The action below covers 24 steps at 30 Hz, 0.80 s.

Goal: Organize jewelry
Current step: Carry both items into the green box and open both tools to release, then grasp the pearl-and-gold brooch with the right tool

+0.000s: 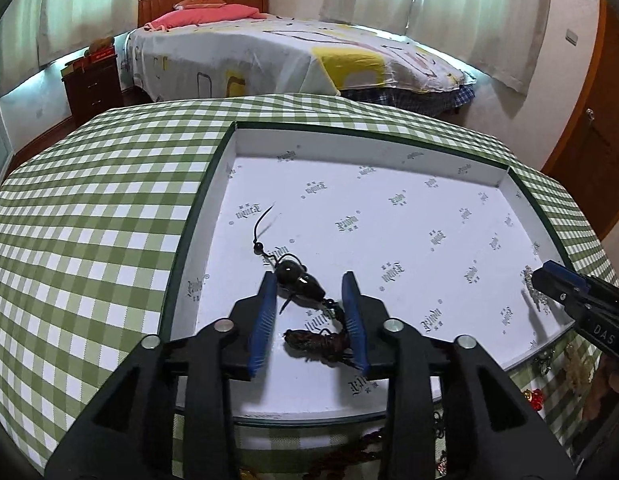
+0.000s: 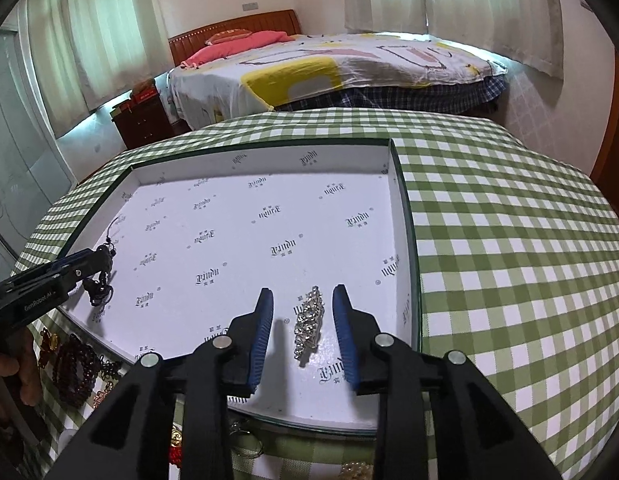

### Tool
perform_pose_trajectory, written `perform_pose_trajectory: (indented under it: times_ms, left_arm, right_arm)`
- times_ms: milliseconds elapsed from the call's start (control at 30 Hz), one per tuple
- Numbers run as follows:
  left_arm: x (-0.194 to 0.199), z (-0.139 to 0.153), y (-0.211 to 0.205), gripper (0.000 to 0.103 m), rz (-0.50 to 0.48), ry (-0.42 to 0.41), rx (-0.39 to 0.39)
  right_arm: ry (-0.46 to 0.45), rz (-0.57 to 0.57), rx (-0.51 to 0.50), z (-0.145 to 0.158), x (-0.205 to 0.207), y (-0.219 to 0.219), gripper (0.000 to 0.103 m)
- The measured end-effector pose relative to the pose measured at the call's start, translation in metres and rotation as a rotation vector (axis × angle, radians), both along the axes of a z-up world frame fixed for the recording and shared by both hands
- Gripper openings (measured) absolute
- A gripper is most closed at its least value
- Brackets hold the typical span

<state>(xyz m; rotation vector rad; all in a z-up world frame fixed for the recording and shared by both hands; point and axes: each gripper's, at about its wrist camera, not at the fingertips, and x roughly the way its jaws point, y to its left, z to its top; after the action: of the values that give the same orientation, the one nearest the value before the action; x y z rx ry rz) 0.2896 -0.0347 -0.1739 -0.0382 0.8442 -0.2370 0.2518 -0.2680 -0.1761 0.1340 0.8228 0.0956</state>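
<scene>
Left wrist view. Your left gripper (image 1: 309, 312) has its jaws spread, pinching nothing. The dark pendant (image 1: 299, 280) with its cord lies on the printed floor of the box tray (image 1: 389, 148), between the jaws: bead toward the left jaw's tip, brown tassel (image 1: 313, 342) closer in, beside the right jaw. It appears to rest on the tray floor. If this piece is placed, lift straight up and back so neither jaw snags the cord. If you mean to shift it, close on the bead, not the loose cord. Off past the right jaw, your other tool's tip sits over a silver piece by the tray wall; its jaws cannot be read from here. Below the jaws, items on the green checked tabletop (image 1: 89, 220) are cut off by the gripper body.

Right wrist view. Your right gripper (image 2: 303, 320) is likewise spread and empty. The rhinestone clip (image 2: 307, 320) lies lengthwise between the jaws, nearer the right one, touching neither as far as I can tell. Clear it vertically; a sideways drift would likely knock it. Left of the jaws, the left tool partly covers the pendant. Nearer in, brown bead strands (image 2: 75, 372) wait on the tabletop outside the tray; gold and red bits under the gripper are too hidden to identify.
</scene>
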Motion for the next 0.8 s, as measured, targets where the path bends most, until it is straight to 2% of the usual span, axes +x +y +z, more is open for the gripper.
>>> perform_pose_trajectory:
  times_ms: [100, 233, 333, 533, 800]
  left_arm:
    - [-0.004, 0.005, -0.002, 0.050, 0.006, -0.018, 0.008]
    - [-0.014, 0.016, 0.001, 0.055, 0.016, -0.040, 0.000]
    - [-0.030, 0.027, 0.003, 0.057, 0.026, -0.083, -0.003]
    - [-0.079, 0.038, 0.008, 0.060, 0.047, -0.147, 0.020]
    - [-0.137, 0.042, 0.018, 0.060, 0.064, -0.144, 0.017]
  right_arm:
    - [-0.009, -0.002, 0.011, 0.006, -0.006, -0.001, 0.032]
    - [-0.046, 0.004, 0.007, 0.020, -0.023, 0.004, 0.035]
    - [-0.066, 0.009, 0.003, 0.026, -0.039, 0.010, 0.038]
    - [-0.072, 0.034, 0.007, 0.026, -0.085, 0.025, 0.040]
    - [-0.042, 0.099, 0.011, 0.016, -0.140, 0.047, 0.040]
